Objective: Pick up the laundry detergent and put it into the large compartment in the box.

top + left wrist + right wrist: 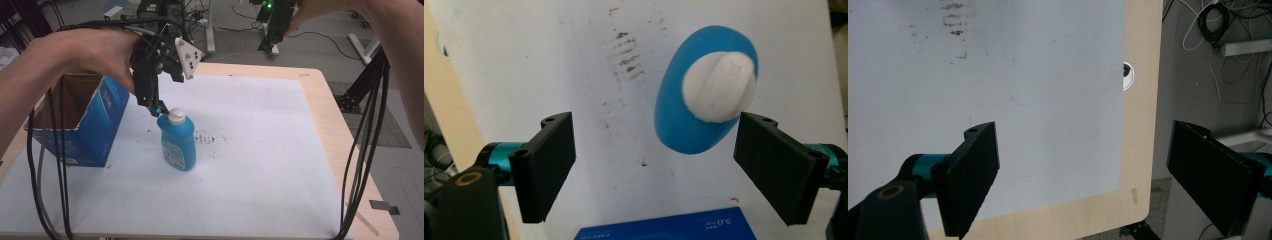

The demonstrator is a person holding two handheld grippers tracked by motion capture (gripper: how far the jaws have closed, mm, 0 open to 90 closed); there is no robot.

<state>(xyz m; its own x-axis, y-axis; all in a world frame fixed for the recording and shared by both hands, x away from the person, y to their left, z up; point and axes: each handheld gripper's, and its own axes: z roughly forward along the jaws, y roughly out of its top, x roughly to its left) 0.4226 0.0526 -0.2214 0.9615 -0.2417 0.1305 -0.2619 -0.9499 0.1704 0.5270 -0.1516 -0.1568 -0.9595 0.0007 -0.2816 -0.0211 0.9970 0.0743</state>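
Observation:
A blue bottle (178, 145) with a white cap (176, 117) stands upright on the white mat (260, 150). My left gripper (157, 108) hangs just above and to the left of the cap, pointing down. In the left gripper view the jaws (655, 127) stand wide open; the cap (719, 87) lies close to the right jaw, and nothing is gripped. My right gripper (270, 44) is held high past the table's far edge. Its own view shows its jaws (1083, 137) open and empty above the mat's corner.
An open blue cardboard box (85, 125) stands left of the bottle, and its edge (669, 227) is just below the left jaws. Brown smudges (206, 138) mark the mat right of the bottle. Cables hang at both sides. The wooden table edge (1140, 125) borders the floor.

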